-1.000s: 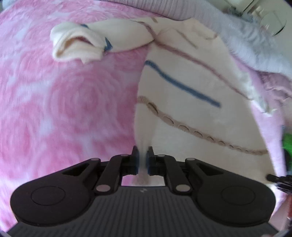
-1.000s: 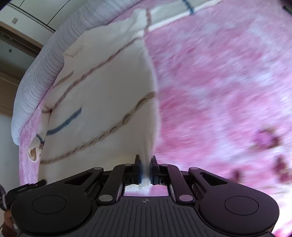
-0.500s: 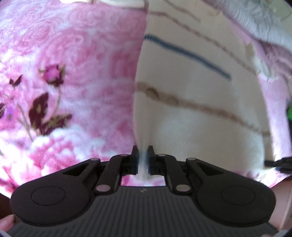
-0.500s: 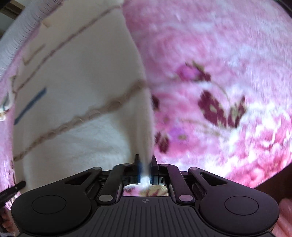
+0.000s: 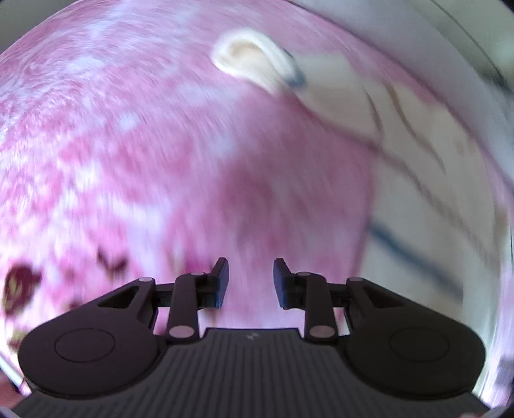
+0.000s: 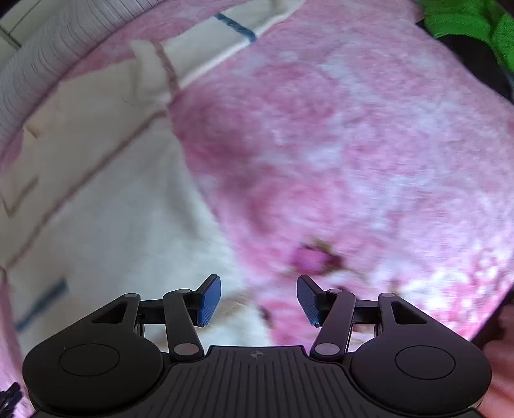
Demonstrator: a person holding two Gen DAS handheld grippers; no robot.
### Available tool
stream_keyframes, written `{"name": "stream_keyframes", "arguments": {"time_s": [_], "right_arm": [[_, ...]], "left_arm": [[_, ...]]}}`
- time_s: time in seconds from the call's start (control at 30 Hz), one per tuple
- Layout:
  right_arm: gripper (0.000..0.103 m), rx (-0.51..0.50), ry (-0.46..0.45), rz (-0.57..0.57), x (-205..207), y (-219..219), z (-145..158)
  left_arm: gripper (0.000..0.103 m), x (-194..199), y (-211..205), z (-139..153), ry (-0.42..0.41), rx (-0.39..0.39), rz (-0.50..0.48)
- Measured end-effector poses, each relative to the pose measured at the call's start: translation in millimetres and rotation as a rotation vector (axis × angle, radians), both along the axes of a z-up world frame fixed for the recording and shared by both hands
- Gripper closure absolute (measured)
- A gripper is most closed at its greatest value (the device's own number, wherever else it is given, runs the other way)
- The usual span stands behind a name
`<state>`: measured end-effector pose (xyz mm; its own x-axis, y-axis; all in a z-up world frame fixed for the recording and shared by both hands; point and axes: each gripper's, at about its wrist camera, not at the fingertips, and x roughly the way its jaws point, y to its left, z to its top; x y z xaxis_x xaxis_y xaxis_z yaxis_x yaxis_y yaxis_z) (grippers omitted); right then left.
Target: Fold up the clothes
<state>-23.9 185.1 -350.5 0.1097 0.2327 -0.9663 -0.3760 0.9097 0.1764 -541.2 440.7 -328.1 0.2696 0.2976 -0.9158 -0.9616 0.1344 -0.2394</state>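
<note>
A cream sweater (image 6: 106, 205) with brown and blue stripes lies flat on a pink flowered blanket (image 6: 353, 154). In the right wrist view my right gripper (image 6: 258, 300) hangs over the sweater's lower right corner, jaws opening, with nothing pinched between its blue pads. In the blurred left wrist view my left gripper (image 5: 250, 281) is over bare blanket, jaws opening and empty. The sweater (image 5: 427, 180) lies to its right, a sleeve cuff (image 5: 253, 62) reaching up and left.
A grey ribbed cover (image 6: 41, 61) runs along the far edge of the blanket. A green cloth (image 6: 469, 22) lies at the top right of the right wrist view. A person's hand (image 6: 499, 363) shows at the lower right.
Both grippers were shut on the sweater's bottom edge and have let go, jaws now apart. The left gripper has swung off the sweater onto bare blanket; the right one has lifted slightly.
</note>
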Motion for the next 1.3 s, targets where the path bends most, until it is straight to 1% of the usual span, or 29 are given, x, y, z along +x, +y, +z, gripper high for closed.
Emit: {"name": "stream_keyframes", "arguments": {"time_s": [0.03, 0.1, 0.3, 0.37, 0.43, 0.53, 0.57, 0.6, 0.63, 0.67, 0.73, 0.77, 0.8, 0.83, 0.87, 0.9, 0.93, 1.0, 1.03, 1.07, 1.1, 1.13, 1.17, 1.2, 1.23, 1.3], "right_arm": [[0.047, 0.007, 0.003, -0.001, -1.1, 5.2, 3.0], [0.047, 0.008, 0.001, 0.02, -2.7, 24.7, -3.7], [0.047, 0.015, 0.018, 0.07, -13.6, 76.0, -17.0], [0.047, 0.024, 0.021, 0.079, -15.8, 88.8, -20.6], [0.047, 0.017, 0.019, 0.086, -18.5, 95.1, -21.5], [0.047, -0.021, 0.028, 0.083, -21.5, 102.6, -28.8], [0.047, -0.03, 0.03, 0.076, -23.0, 103.6, -29.8], [0.047, -0.034, 0.03, 0.078, -24.6, 105.2, -30.3], [0.047, -0.038, 0.031, 0.08, -26.3, 106.8, -30.8], [0.047, -0.042, 0.032, 0.083, -27.9, 108.4, -31.2], [0.047, -0.049, 0.03, 0.088, -30.1, 112.0, -30.9], [0.047, -0.052, 0.027, 0.092, -30.7, 114.0, -30.1], [0.047, -0.055, 0.025, 0.095, -31.3, 115.9, -29.2], [0.047, -0.052, 0.027, 0.094, -31.4, 117.1, -27.6], [0.047, -0.05, 0.029, 0.092, -31.2, 118.1, -26.7], [0.047, -0.049, 0.029, 0.091, -31.0, 119.0, -26.2], [0.047, -0.049, 0.03, 0.089, -31.3, 120.2, -26.9], [0.047, -0.048, 0.036, 0.086, -33.0, 122.8, -28.9], [0.047, -0.047, 0.041, 0.084, -34.4, 124.4, -30.2], [0.047, -0.046, 0.046, 0.083, -35.9, 125.8, -31.4], [0.047, -0.048, 0.05, 0.094, -37.6, 126.7, -32.6], [0.047, -0.051, 0.054, 0.105, -39.4, 127.6, -33.8], [0.047, -0.053, 0.058, 0.116, -41.1, 128.5, -35.0], [0.047, -0.056, 0.062, 0.126, -42.8, 129.3, -36.1], [0.047, -0.066, 0.058, 0.134, -43.7, 128.8, -36.1], [0.047, -0.078, 0.057, 0.131, -43.6, 126.5, -35.0]], "left_arm": [[0.078, -0.1, 16.7, -2.5, -0.022, 0.004, 0.042], [0.078, -0.1, 50.9, -7.4, -0.073, 0.015, 0.12], [0.078, -4.0, 137.2, -30.6, -0.175, 0.039, 0.34], [0.078, -2.4, 158.4, -37.7, -0.184, 0.052, 0.373], [0.078, 3.7, 174.7, -42.6, -0.189, 0.065, 0.371], [0.079, 13.0, 198.1, -49.4, -0.198, 0.085, 0.365], [0.088, 16.7, 202.9, -50.2, -0.204, 0.094, 0.353], [0.103, 21.4, 207.4, -49.5, -0.184, 0.11, 0.331], [0.103, 26.3, 209.4, -45.7, -0.139, 0.141, 0.3], [0.103, 33.2, 209.0, -38.7, -0.074, 0.2, 0.245], [0.103, 55.4, 198.1, -10.7, 0.143, 0.437, 0.037], [0.103, 66.5, 189.3, 3.5, 0.261, 0.572, -0.086], [0.103, 75.7, 174.5, 15.6, 0.385, 0.724, -0.228], [0.103, 79.0, 162.3, 20.9, 0.487, 0.83, -0.334], [0.103, 78.6, 150.0, 22.5, 0.599, 0.919, -0.438], [0.103, 76.1, 140.6, 22.6, 0.687, 0.973, -0.527], [0.103, 68.3, 137.9, 18.6, 0.72, 0.942, -0.575], [0.103, 47.8, 134.2, 1.1, 0.744, 0.791, -0.623], [0.103, 38.0, 133.0, -7.3, 0.733, 0.706, -0.625], [0.103, 30.4, 133.2, -12.3, 0.684, 0.618, -0.599], [0.1, 24.0, 134.6, -14.9, 0.619, 0.543, -0.561], [0.098, 20.0, 138.2, -12.6, 0.517, 0.498, -0.497], [0.089, 17.6, 143.3, -10.8, 0.416, 0.452, -0.439], [0.075, 19.3, 151.3, -11.5, 0.333, 0.412, -0.393], [0.068, 22.6, 159.2, -14.5, 0.283, 0.386, -0.356], [0.067, 26.6, 179.0, -25.1, 0.202, 0.331, -0.261]]}}
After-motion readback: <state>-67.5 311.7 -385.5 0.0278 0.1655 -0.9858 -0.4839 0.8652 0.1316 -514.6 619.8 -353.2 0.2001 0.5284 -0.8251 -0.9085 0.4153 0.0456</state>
